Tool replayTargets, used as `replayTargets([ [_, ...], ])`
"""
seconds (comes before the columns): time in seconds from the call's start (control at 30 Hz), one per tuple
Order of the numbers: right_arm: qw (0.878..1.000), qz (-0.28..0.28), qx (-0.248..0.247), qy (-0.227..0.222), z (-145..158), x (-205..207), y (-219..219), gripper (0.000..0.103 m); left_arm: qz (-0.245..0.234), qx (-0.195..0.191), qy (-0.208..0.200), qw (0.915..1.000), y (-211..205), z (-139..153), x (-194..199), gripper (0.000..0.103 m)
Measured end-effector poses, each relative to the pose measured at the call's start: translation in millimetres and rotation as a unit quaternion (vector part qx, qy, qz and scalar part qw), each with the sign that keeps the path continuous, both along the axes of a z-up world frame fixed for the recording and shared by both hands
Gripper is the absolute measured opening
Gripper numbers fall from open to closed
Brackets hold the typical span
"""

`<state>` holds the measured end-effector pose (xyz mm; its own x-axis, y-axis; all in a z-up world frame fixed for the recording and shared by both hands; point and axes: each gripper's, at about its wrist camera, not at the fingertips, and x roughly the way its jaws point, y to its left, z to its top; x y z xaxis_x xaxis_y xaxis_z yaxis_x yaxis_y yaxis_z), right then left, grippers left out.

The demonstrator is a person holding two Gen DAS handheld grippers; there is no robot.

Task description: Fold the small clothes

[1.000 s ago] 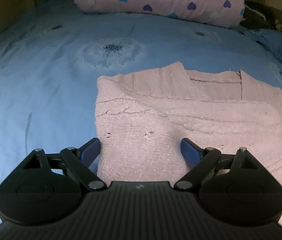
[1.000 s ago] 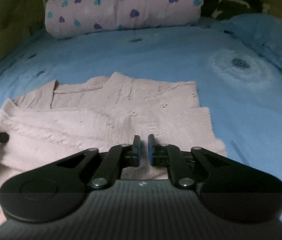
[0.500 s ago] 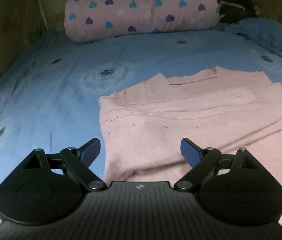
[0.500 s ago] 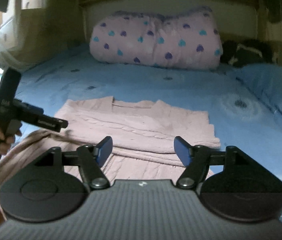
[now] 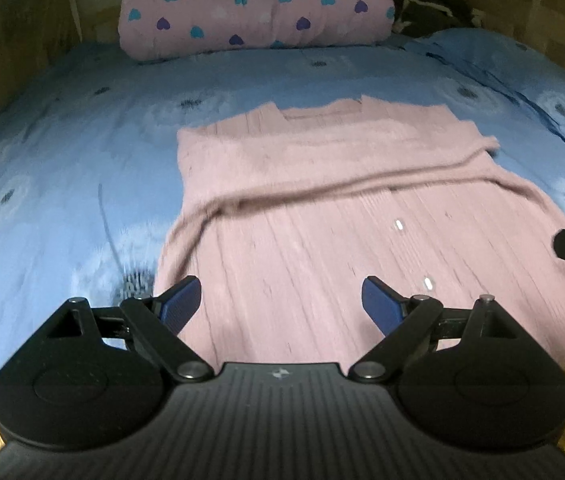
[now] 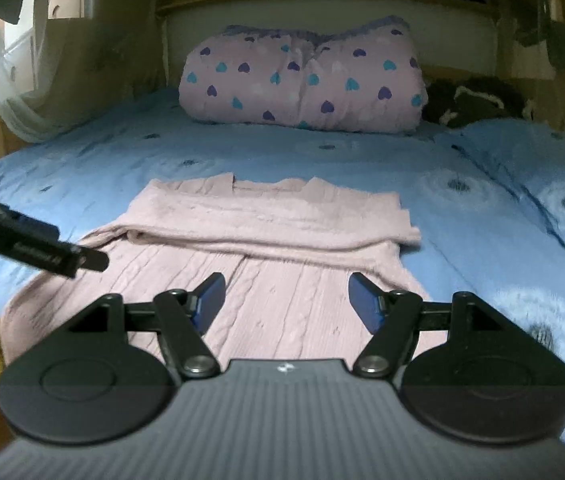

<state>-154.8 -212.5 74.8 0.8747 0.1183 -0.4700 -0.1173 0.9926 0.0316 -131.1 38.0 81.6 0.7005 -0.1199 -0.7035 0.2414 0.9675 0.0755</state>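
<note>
On the left side of the blue bedsheet (image 5: 62, 152) the bare printed cotton runs up to the heart-patterned quilt roll (image 5: 254, 4) at the head of the bed; just right of that bare stretch, the pink knit sweater (image 5: 322, 216) lies flat in the middle of the bed, collar toward the quilt, with its sleeves folded across the chest into a soft ridge; the left gripper (image 5: 278, 302) hangs above the lower left of the body panel, jaws spread wide and holding nothing; further right, the right gripper (image 6: 286, 300) hovers over the lower middle of the sweater (image 6: 266, 240), its jaws likewise parted and empty. I judge the knit to be light, limp and stretchy, apt to sag and drag on the sheet rather than slide cleanly; the hem corners nearest the grippers look the sensible places to pinch, one each side, taking both layers so that the bottom can be carried up over the sleeves evenly.
</note>
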Motion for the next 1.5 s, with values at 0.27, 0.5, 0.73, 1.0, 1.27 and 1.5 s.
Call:
replayTargets([
  [0.27, 0.998, 0.041, -0.040, 0.036, -25, -28, 21, 0.070, -0.038, 0.005, 0.027, 0.9989, -11, -29, -43, 0.091],
  [0.5, 0.990, 0.095, -0.089, 0.060, -42, -45, 39, 0.070, -0.094, 0.036, 0.023, 0.9946, -26, -40, -64, 0.095],
  [0.73, 0.976, 0.121, -0.159, 0.086, -54, -57, 51, 0.070, -0.152, 0.108, 0.020, 0.9823, -44, -57, -86, 0.096],
  [1.0, 0.970, 0.120, -0.189, 0.095, -62, -54, 59, 0.070, -0.135, 0.198, -0.049, 0.9696, -60, -72, -90, 0.096],
  [1.27, 0.974, 0.111, -0.185, 0.073, -59, -52, 62, 0.070, -0.115, 0.125, -0.096, 0.9808, -47, -51, -89, 0.096],
  [1.5, 0.981, 0.098, -0.156, 0.055, -53, -48, 60, 0.070, -0.107, 0.114, -0.093, 0.9833, -48, -58, -68, 0.094],
])
